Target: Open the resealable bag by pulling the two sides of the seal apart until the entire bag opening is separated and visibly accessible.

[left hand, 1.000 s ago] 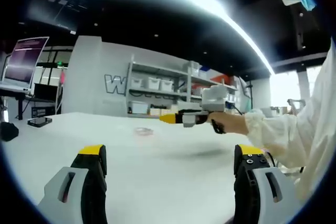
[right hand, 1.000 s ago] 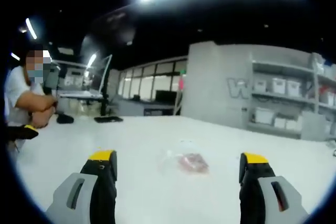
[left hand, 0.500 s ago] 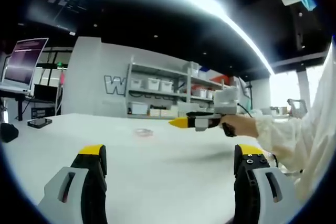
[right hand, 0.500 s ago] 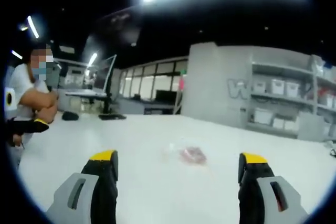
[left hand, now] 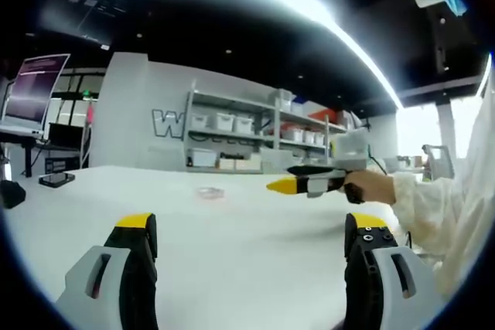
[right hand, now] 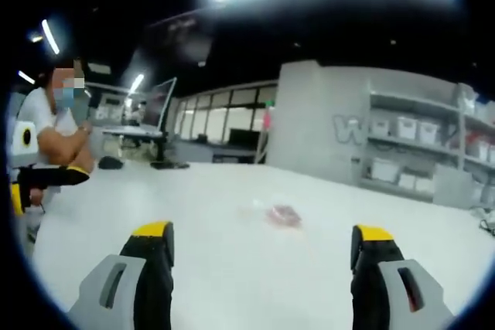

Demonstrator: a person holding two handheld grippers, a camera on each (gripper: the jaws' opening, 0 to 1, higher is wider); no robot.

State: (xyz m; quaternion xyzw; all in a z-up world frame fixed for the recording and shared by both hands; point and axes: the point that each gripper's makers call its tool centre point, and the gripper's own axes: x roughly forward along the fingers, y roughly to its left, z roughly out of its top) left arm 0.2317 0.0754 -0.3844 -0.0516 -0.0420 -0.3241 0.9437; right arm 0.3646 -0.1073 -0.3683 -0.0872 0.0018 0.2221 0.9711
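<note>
Both grippers pull back from the resealable bag [right hand: 283, 215], which lies flat far out on the white table [right hand: 232, 268]. The left gripper [left hand: 246, 246] and right gripper [right hand: 261, 249] hang wide-jawed and empty; the seal remains untouched.

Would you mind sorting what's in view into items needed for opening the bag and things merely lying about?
For the job:
resealable bag, lying flat on the white table
left tool, open
right tool, open

Lying about:
phone
monitor
shelves of bins
</note>
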